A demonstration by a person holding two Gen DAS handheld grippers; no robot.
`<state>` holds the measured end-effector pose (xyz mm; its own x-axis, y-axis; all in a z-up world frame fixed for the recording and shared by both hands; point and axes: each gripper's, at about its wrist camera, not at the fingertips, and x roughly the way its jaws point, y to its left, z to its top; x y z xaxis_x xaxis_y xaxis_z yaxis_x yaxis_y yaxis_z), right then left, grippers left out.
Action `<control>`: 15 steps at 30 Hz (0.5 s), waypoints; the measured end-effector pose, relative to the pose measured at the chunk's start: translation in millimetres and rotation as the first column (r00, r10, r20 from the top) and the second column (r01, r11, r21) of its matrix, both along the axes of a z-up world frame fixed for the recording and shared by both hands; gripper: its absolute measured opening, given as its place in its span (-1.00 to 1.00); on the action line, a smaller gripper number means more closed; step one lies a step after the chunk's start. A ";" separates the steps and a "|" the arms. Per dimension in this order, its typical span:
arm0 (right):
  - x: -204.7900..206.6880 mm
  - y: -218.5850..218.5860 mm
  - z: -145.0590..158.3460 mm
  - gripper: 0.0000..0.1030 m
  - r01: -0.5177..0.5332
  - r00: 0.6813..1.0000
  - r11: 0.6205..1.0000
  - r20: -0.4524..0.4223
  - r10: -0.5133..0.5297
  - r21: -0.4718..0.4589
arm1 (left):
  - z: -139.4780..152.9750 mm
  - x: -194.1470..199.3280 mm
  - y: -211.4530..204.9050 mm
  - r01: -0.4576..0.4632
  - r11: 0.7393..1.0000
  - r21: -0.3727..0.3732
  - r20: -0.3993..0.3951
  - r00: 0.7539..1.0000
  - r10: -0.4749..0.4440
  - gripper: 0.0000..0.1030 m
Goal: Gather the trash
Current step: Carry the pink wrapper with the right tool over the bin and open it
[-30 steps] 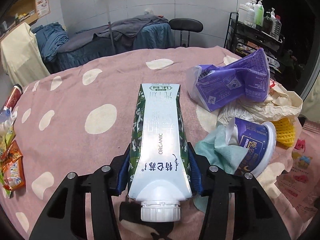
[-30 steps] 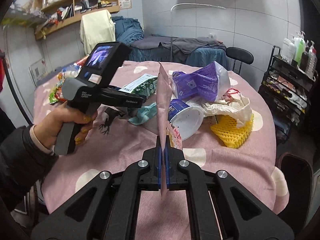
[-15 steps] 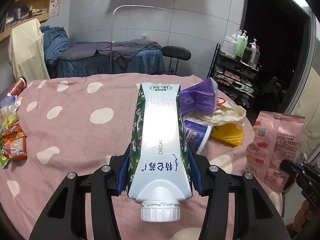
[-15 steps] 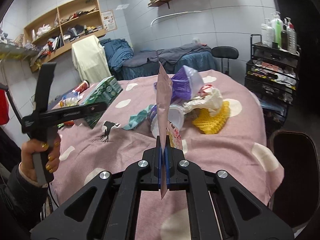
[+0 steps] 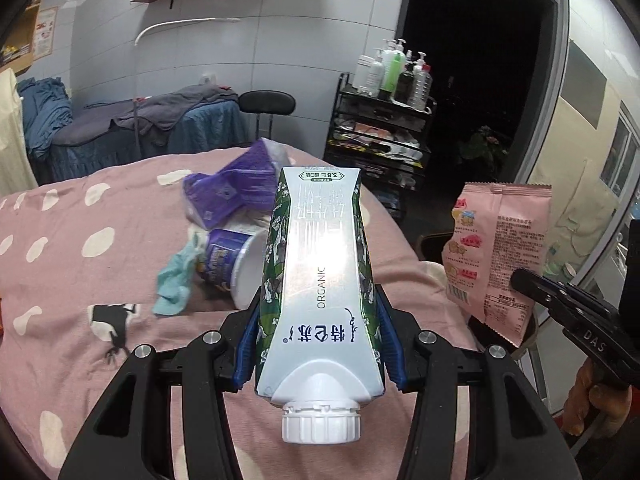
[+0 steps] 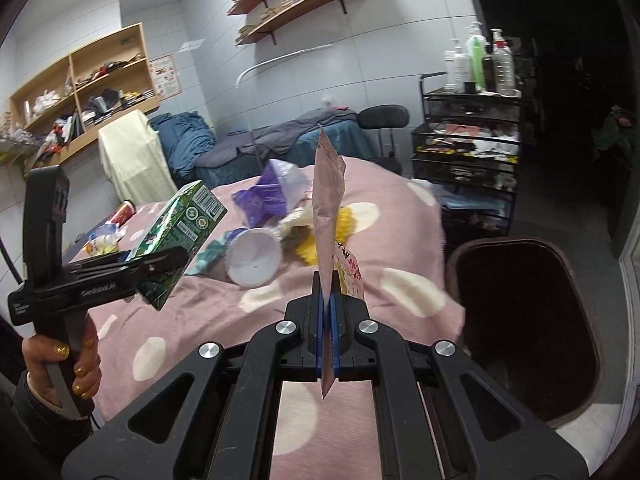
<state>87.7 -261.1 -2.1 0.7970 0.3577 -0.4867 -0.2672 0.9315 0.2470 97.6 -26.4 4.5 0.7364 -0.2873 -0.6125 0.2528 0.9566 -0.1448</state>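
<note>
Clamping a glossy wedge-shaped carton [image 5: 320, 292] cap-first, left gripper [image 5: 320, 344] above the spotted pink cloth [image 5: 80, 240], crinkly purple bag [image 5: 232, 192] and tipped round cup [image 5: 236, 268] beyond; right gripper [image 6: 328, 332] pinching a flat pink packet [image 6: 328, 200] edge-on, dark oval bin [image 6: 528, 320] beside it.

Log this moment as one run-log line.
left gripper: shut on milk carton | right gripper: shut on pink snack bag | dark bin: beside table

one milk carton [image 5: 320, 276], one pink packet [image 5: 500, 248], one cup [image 5: 232, 266]
</note>
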 end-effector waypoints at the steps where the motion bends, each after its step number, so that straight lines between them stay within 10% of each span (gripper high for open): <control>1: -0.2 -5.0 -1.4 -0.92 0.018 1.000 1.000 -0.001 -0.018 -0.007 | -1.2 -0.1 -8.3 0.019 1.000 0.000 -0.002 1.000 -0.019 -0.02; 15: 33.6 -91.5 -59.4 -0.92 0.267 0.946 0.964 -0.186 -0.265 -0.016 | -22.5 15.7 -99.6 0.205 0.979 0.003 -0.080 0.976 -0.204 -0.02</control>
